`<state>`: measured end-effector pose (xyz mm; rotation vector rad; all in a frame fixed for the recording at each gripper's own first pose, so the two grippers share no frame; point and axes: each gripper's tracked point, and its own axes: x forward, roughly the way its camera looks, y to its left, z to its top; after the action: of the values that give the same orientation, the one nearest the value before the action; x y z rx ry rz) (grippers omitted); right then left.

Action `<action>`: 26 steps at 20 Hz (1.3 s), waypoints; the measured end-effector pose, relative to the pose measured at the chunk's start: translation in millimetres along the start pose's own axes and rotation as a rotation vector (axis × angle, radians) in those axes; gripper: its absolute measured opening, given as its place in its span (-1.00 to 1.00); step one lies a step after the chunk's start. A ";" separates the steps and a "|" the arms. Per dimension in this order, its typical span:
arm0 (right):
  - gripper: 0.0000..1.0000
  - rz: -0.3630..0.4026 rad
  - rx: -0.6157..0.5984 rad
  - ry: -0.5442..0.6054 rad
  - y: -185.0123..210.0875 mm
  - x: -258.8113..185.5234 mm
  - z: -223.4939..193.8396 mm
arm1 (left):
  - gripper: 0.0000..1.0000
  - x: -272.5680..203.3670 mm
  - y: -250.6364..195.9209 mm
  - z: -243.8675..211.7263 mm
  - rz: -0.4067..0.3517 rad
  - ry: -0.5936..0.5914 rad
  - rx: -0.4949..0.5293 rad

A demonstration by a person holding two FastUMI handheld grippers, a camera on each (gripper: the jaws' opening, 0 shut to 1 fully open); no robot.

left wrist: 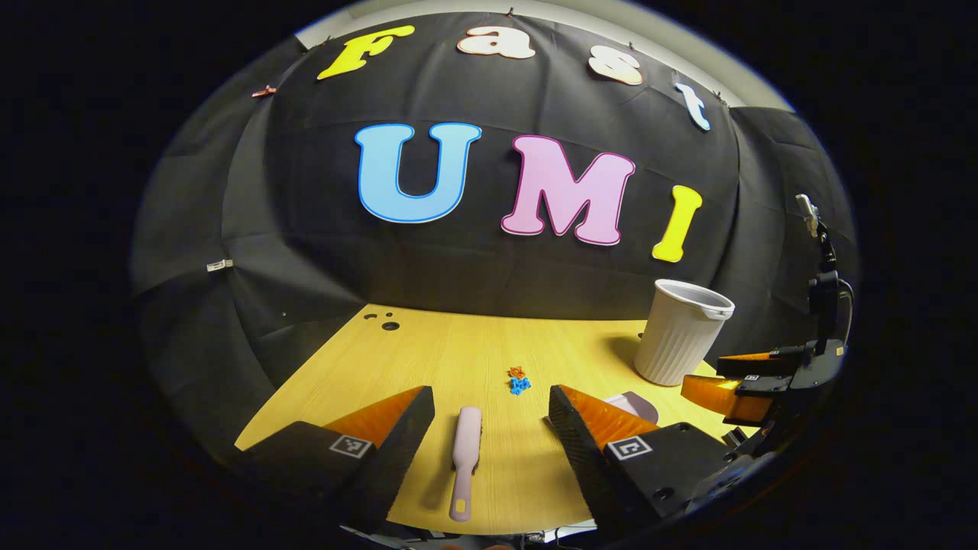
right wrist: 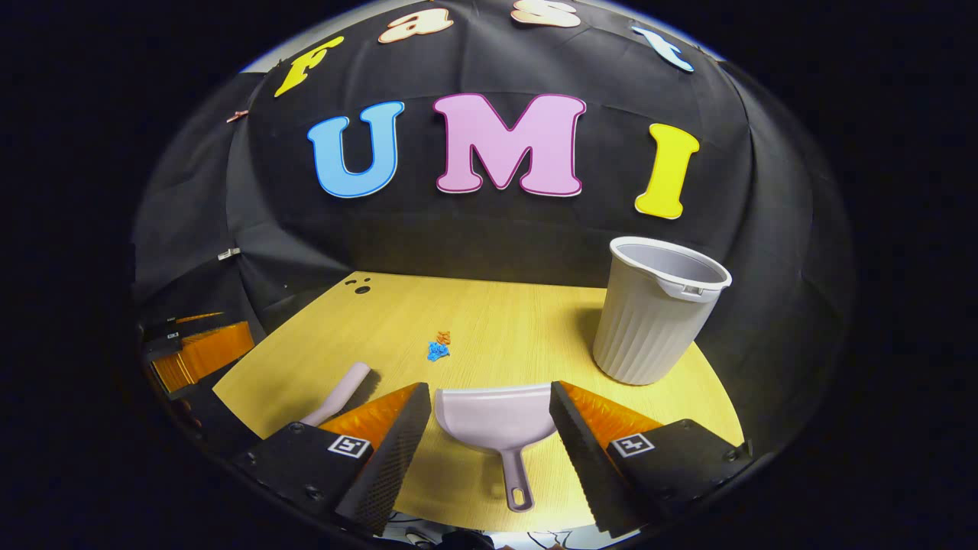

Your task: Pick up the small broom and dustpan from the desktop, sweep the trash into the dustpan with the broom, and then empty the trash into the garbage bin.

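- The left hand-held gripper (left wrist: 489, 428) is held wide open and empty; the small pink plastic broom (left wrist: 464, 461) lies on the wooden tabletop (left wrist: 458, 351) between its fingers, long axis running straight ahead, handle end nearest.
- The right hand-held gripper (right wrist: 489, 428), equally spread and empty, frames the pale pink plastic dustpan (right wrist: 497, 418), handle toward it.
- Blue and orange trash bits (right wrist: 438, 347) lie beyond, the ribbed white garbage bin (right wrist: 649, 321) to the right.

Both views face the back wall — sharing the desktop (left wrist: 458, 351); bin (right wrist: 657, 313)
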<state>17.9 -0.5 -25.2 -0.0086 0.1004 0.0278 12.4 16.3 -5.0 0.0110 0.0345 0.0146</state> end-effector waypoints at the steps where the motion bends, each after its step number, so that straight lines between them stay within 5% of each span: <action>1: 0.96 -0.003 -0.001 0.008 -1.1 1.8 -1.4 | 0.92 0.0 1.4 -2.5 0.002 0.007 -0.007; 11: 0.96 -0.012 -0.010 0.136 -13.0 19.8 -36.6 | 0.92 11.5 21.1 -34.8 0.046 0.106 -0.041; 26: 0.97 0.001 -0.037 0.533 -29.7 70.8 -167.4 | 0.92 40.6 69.9 -87.4 0.172 0.284 -0.088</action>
<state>72.4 -29.9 -198.7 -0.0527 0.6331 0.0276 49.0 87.7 -93.0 -0.0762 0.3165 0.1896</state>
